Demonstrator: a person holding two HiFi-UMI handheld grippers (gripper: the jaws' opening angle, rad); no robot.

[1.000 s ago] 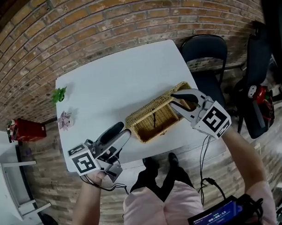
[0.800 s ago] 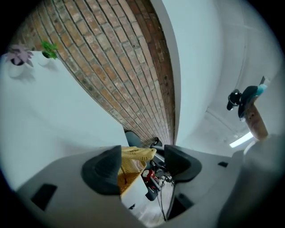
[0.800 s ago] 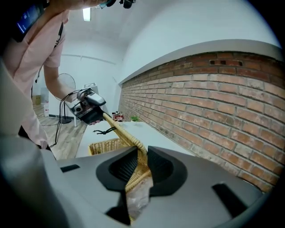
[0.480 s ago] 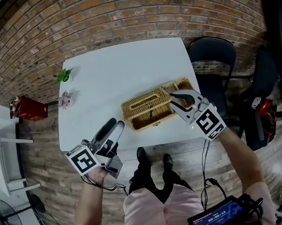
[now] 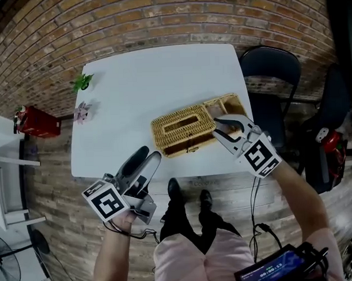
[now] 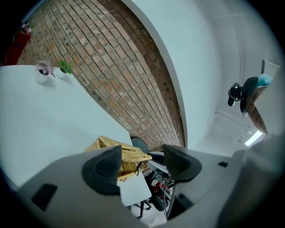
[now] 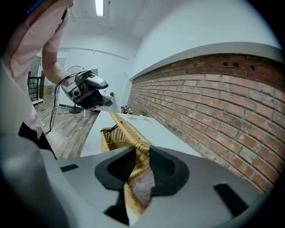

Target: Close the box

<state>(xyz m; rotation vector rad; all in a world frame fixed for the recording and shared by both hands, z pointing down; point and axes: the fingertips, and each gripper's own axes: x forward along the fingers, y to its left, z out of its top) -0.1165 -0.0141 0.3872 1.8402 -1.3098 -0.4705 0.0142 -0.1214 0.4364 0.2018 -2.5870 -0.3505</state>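
Lid [image 5: 183,123] lower on box [image 5: 190,145], loose between just-opening jaws of right gripper [image 5: 217,126]; left gripper [image 5: 149,154] jaws wide, empty.

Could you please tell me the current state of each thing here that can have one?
Wicker box: not yet closed.
Lid: slanting up, ajar over the box.
Right tool: jaws have just been opening, loose round the lid's edge.
Left tool: open, empty, apart from the box.
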